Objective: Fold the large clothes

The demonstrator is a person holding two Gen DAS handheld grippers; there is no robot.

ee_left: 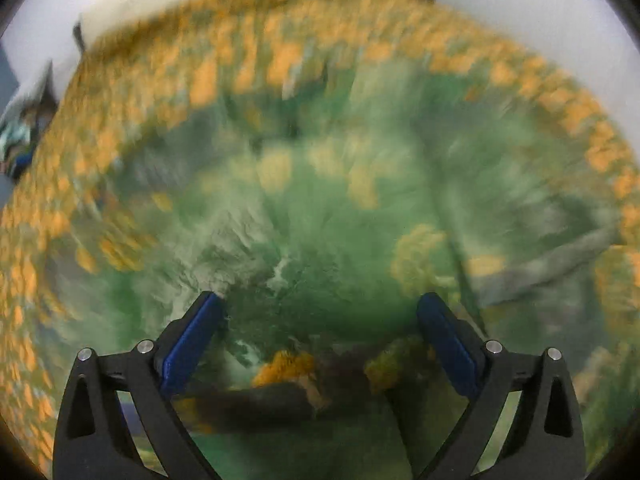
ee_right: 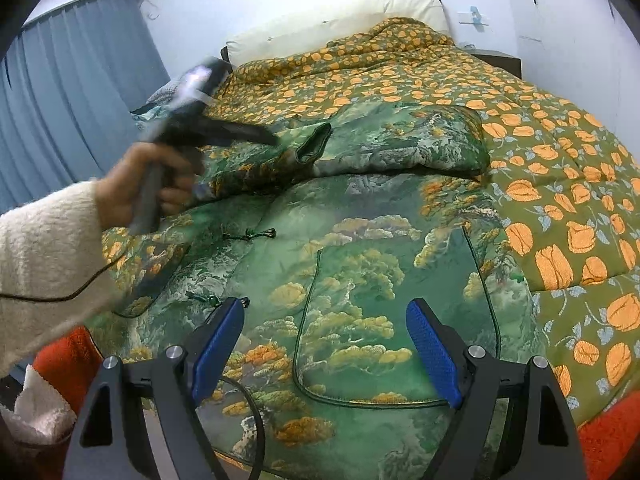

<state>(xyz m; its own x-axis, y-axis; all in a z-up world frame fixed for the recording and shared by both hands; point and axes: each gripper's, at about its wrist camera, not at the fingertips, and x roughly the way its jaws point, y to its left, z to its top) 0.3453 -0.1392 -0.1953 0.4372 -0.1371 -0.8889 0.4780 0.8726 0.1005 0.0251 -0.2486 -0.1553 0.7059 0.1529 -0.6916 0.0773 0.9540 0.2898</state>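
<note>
1. The jacket (ee_right: 360, 248) lies spread on the quilt (ee_right: 560, 200), one sleeve (ee_right: 400, 140) folded across at 12 o'clock.
2. Our left gripper (ee_left: 320, 312), jaws wide and empty, points down at the blurred cloth.
3. Our right gripper (ee_right: 326, 320) hovers wide and empty over the pocket (ee_right: 380, 320).
4. We judge it best to pinch one hem layer only.
5. Open quilt lies at 3 o'clock; the bed's edge is near at 6.

My right gripper (ee_right: 325, 344) hangs with blue pads wide apart over the green landscape-print padded jacket (ee_right: 360, 280) on the olive, orange-flowered quilt (ee_right: 560, 208). My left hand (ee_right: 148, 184) holds the blurred black left gripper (ee_right: 256, 133) above the jacket's sleeve.
</note>
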